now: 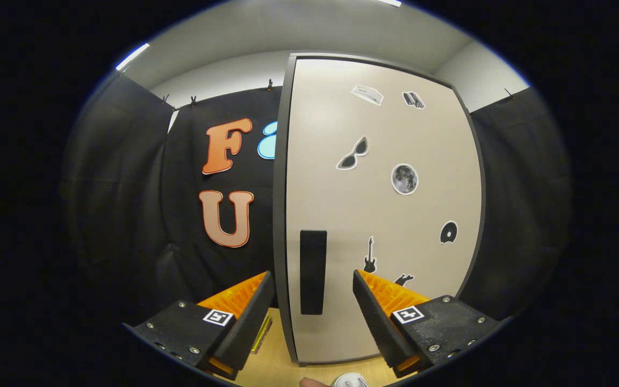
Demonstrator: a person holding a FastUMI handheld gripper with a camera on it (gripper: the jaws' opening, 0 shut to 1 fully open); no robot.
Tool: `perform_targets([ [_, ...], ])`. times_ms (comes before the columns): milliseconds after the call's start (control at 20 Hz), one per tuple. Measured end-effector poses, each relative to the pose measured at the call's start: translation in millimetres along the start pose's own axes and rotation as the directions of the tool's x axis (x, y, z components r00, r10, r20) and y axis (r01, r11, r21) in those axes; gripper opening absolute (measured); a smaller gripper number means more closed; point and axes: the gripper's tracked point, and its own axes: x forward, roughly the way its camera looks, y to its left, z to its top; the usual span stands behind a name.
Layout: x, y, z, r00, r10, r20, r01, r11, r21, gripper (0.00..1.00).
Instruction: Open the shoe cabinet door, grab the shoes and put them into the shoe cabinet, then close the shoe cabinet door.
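The shoe cabinet (pixel 384 215) stands just ahead of me, its beige door (pixel 342 134) shut, with a dark frame and several small stickers on it. A black vertical handle (pixel 312 271) sits near the door's left edge, just beyond and between my fingers. My gripper (pixel 314 285) is open, one finger on each side of the handle, with nothing pressed between them. A bit of a white shoe (pixel 350 381) peeks in below the fingers on the wooden floor.
Black cloth walls enclose the booth left, right and behind the cabinet. The wooden floor (pixel 272 365) shows under the fingers. A fingertip (pixel 312 382) of a person shows next to the white shoe. A small yellowish object (pixel 262 334) lies by the left finger.
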Motion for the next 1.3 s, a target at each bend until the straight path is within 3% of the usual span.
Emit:
perform_targets([
  [550,58.7,-3.7,-29.0,0.997,-0.028,-0.068,0.028,1.0,-0.003,0.72],
  [850,64.0,0.1,-34.0,0.996,-0.052,-0.071,0.05,0.998,-0.024,0.39],
  [1050,64.1,1.3,-37.3,0.996,-0.009,-0.093,0.014,0.998,0.055,0.35],
  [1300,62.9,0.6,-37.4,0.995,-0.011,-0.102,0.014,1.0,0.025,0.28],
])
